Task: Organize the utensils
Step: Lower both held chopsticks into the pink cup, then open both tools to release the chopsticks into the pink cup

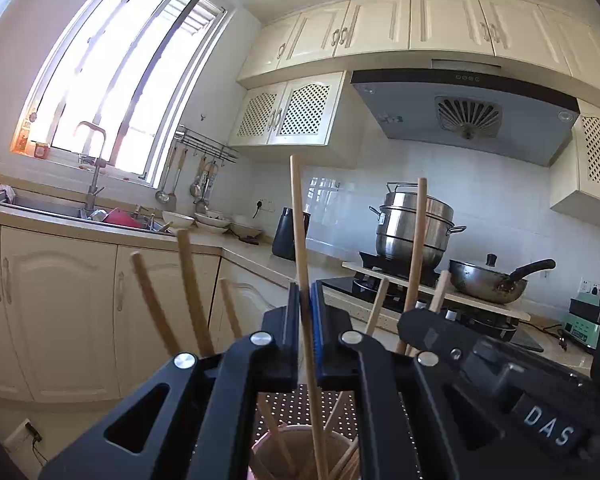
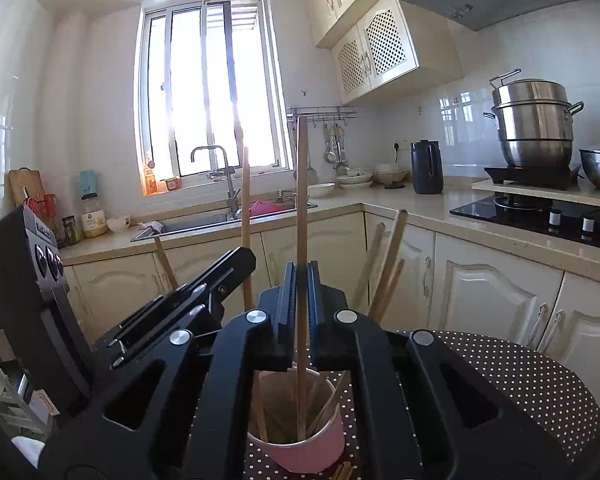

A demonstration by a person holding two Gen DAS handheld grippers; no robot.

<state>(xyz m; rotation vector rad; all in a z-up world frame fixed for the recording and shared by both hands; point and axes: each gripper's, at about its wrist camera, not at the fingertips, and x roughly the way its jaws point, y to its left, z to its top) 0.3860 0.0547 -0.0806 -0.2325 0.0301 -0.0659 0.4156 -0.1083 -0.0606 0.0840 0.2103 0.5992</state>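
My left gripper (image 1: 305, 292) is shut on an upright wooden chopstick (image 1: 298, 216) whose lower end reaches into a pink cup (image 1: 300, 452) below. My right gripper (image 2: 301, 270) is shut on a second upright chopstick (image 2: 302, 184), its tip inside the same pink cup (image 2: 304, 448). Several more chopsticks lean in the cup, fanning out left (image 1: 192, 288) and right (image 2: 390, 264). The two grippers sit side by side above the cup. The right gripper (image 1: 410, 320) shows at the right of the left wrist view. The left gripper (image 2: 242, 260) shows at the left of the right wrist view.
The cup stands on a round table with a brown polka-dot cloth (image 2: 520, 380). Chopstick ends (image 2: 342, 472) lie beside the cup's base. Beyond are cream cabinets, a sink (image 2: 204, 222), a black kettle (image 2: 427, 168) and a hob with a steel steamer pot (image 1: 414, 226) and a wok (image 1: 488, 280).
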